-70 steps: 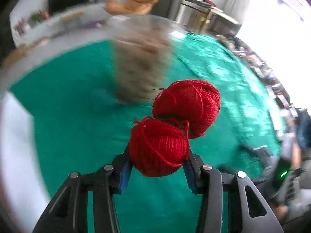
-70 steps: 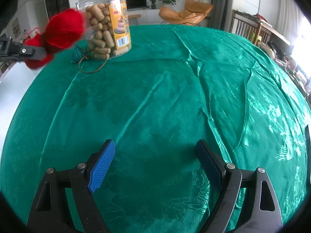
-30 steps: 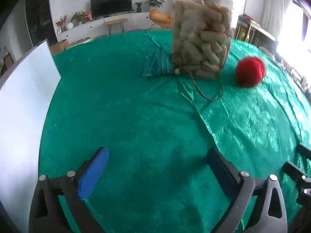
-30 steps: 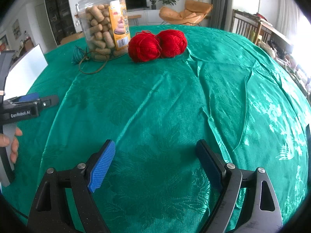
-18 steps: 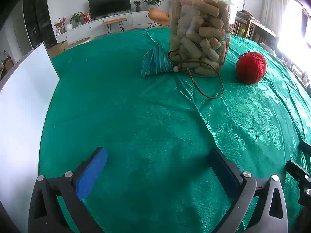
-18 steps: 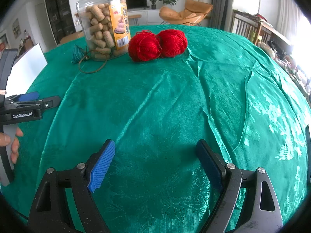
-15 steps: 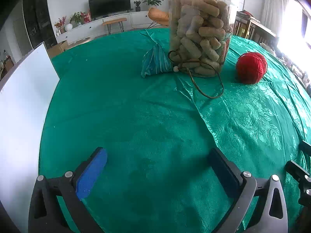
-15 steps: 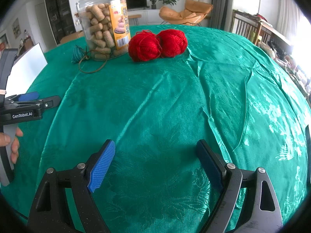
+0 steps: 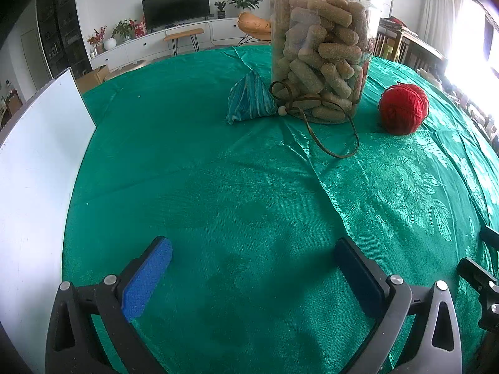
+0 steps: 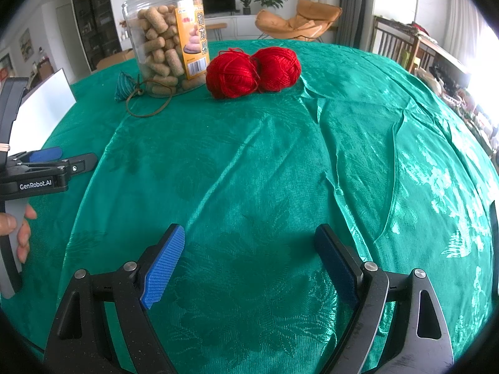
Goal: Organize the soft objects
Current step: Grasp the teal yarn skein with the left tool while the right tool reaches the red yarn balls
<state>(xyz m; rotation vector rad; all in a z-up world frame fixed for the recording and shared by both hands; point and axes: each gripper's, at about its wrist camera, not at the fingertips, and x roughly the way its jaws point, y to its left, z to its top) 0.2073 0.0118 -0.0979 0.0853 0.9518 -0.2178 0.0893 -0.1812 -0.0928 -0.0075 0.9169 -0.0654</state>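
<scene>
Since the earlier frames, both balls of red yarn (image 10: 253, 71) have left the left gripper (image 9: 254, 275) and now lie touching each other on the green tablecloth (image 10: 280, 162), just right of the clear jar (image 10: 168, 51) of tan snack sticks. That gripper now sits low over the near left part of the cloth with its jaws spread wide and nothing between them; a hand (image 10: 17, 233) grips its handle at the left edge of the right wrist view. The right gripper (image 10: 251, 266) hovers over the near middle of the cloth, jaws likewise wide apart and empty. A small teal pouch (image 9: 249, 101) with a brown cord (image 9: 330, 137) rests against the jar's left side. A white board (image 9: 34, 155) borders the table on the left. Beyond are a television (image 9: 176, 6), potted plants and an orange chair (image 10: 299, 20).
</scene>
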